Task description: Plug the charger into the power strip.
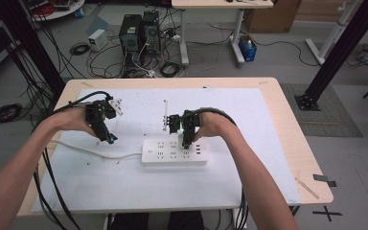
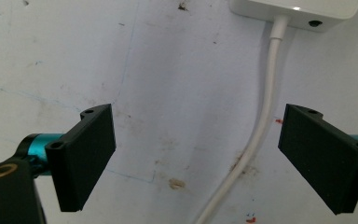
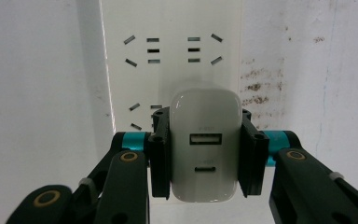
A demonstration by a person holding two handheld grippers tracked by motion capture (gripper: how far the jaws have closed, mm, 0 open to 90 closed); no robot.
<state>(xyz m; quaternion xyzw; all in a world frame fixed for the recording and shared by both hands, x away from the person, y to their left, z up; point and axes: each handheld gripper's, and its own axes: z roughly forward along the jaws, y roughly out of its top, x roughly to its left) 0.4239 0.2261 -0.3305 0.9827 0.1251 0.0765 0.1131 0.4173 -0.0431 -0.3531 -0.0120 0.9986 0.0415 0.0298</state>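
My right gripper (image 3: 206, 156) clamps a glossy rounded white charger (image 3: 205, 140) over the strip (image 1: 174, 152); left gripper (image 2: 198, 158) jaws wide apart.

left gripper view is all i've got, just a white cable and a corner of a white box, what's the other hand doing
Observer: The right gripper is clamped on a white USB charger, over the power strip.
Operator: is the charger plugged in yet
Observer: Cannot tell; the charger's body hides its prongs in the right gripper view.
Operator: any sockets free
Observer: Yes, empty sockets show beyond the charger.
Operator: where's my gripper versus the strip
Observer: The left gripper hovers open by the strip's cable, left of the strip.
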